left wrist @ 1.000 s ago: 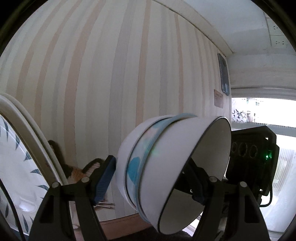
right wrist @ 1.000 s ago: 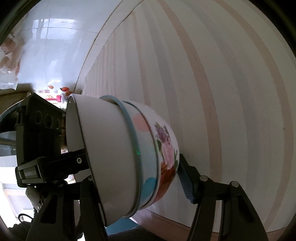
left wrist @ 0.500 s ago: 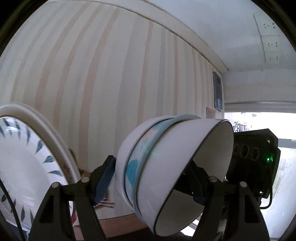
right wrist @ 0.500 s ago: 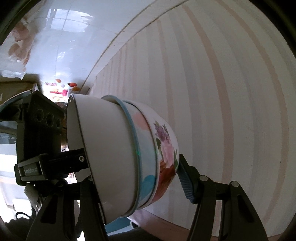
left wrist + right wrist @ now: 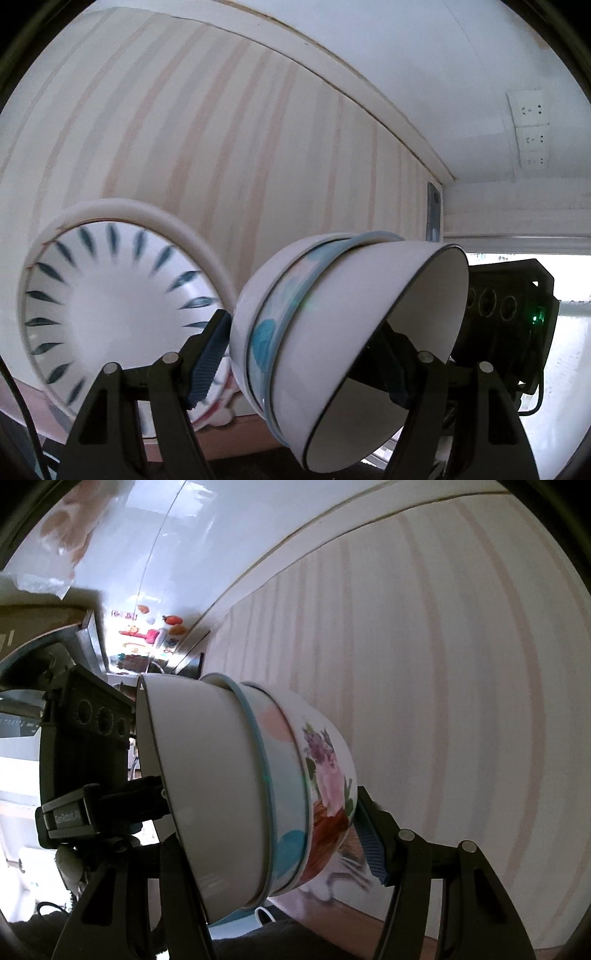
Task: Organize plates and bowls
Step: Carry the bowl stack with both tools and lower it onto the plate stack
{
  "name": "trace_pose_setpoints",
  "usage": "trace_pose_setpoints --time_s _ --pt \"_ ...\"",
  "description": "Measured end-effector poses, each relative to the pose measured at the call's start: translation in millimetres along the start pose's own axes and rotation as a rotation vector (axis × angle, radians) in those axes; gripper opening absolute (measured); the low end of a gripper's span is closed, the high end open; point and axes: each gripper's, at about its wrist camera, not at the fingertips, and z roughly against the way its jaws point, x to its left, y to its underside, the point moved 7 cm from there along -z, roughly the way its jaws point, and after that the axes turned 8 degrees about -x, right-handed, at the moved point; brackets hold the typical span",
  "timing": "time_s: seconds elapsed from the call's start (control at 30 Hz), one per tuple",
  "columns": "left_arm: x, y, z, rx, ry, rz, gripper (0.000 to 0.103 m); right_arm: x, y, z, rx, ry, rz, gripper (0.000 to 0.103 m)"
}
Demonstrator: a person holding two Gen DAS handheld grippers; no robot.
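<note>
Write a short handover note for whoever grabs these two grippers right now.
Left gripper: shut on the stack of three nested bowls, one finger inside, one on the base.
Right gripper: shut on the same stack, from the opposite side.
The stack is tipped on its side, in the air.
Leaf-patterned plate stands on edge at the left, by the striped wall.
Done: bowls nested.
Left: set the stack down.
</note>
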Motion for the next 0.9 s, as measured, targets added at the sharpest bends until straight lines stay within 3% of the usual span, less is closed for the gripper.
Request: trace_pose_setpoints --time_s 0.43,0.9 --pt "78 4 32 -0.019 -0.057 0.061 0.071 61 16 -91 0.072 -0.02 0.039 0.064" --pt "116 8 40 -0.017 -0.078 0.09 0.071 88 25 -145 0.122 -0.023 0.028 0.064"
